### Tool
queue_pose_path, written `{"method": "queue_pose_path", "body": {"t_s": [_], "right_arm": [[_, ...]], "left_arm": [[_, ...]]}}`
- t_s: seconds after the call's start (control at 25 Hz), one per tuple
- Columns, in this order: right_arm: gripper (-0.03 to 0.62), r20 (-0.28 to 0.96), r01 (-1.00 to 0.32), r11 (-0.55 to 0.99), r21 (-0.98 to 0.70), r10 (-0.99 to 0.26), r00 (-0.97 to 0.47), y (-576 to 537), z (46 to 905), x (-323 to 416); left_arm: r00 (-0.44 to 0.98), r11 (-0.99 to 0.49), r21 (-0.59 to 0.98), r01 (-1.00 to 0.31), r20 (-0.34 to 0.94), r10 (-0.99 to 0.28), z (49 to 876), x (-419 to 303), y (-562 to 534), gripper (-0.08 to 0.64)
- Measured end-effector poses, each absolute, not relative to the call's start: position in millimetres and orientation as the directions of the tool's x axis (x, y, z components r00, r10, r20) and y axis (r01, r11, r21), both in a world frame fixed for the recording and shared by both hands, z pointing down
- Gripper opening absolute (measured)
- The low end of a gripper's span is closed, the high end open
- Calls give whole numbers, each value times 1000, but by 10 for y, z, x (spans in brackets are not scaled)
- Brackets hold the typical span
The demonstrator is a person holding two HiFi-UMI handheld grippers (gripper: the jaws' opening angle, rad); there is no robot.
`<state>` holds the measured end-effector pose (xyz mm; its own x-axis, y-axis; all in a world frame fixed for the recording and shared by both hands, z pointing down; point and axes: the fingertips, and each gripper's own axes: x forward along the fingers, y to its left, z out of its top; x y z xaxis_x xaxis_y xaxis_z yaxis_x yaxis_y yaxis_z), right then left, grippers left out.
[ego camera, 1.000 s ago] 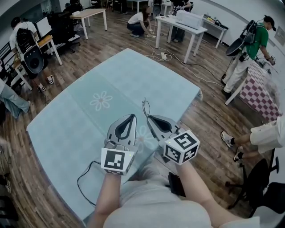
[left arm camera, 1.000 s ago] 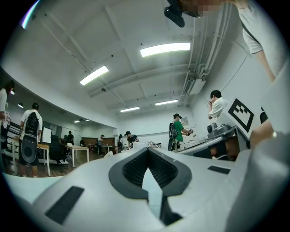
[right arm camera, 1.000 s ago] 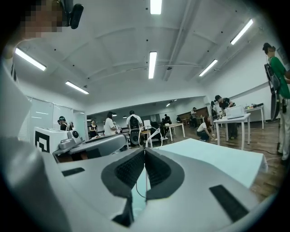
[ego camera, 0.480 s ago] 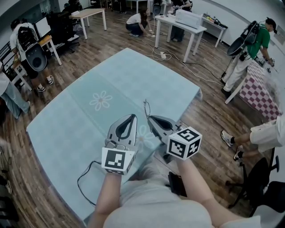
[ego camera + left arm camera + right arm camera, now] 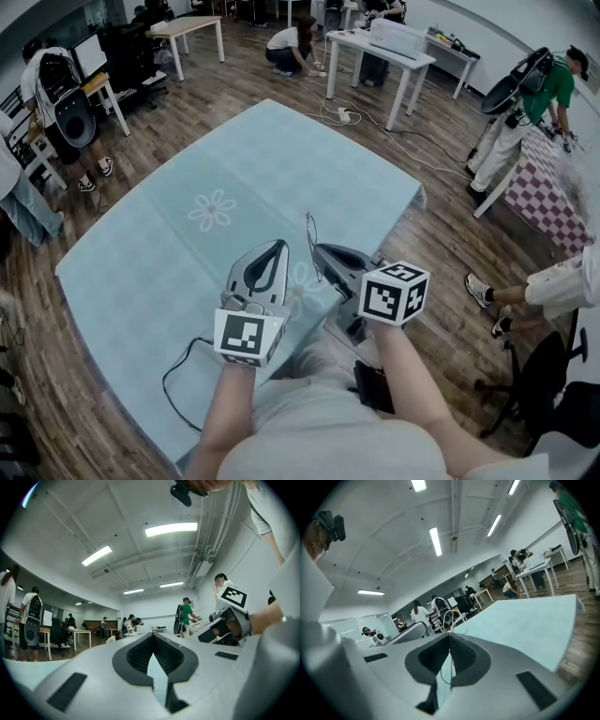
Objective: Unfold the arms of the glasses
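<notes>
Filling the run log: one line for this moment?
left tool shut, empty | right tool shut on glasses | both over teal table

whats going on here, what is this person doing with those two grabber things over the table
A person stands at a table covered in pale blue cloth and holds a gripper in each hand. The right gripper is shut on a thin wire pair of glasses, which sticks up from its tips above the cloth. The left gripper is shut and empty, close beside it but not touching the glasses. The frame is too thin to tell whether its arms are unfolded.
</notes>
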<state>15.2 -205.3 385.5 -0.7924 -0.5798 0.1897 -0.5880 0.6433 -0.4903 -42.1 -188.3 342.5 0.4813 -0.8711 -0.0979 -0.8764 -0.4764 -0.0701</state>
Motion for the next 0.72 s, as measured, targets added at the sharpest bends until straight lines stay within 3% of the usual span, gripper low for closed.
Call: {"method": "queue_pose_path", "body": {"t_s": [0.72], "right_arm": [[9, 184, -437, 517, -736, -469, -864, -2025, 4020, 210]], "left_arm": [[486, -481, -73, -874, -69, -871, 3551, -407, -1917, 8]]}}
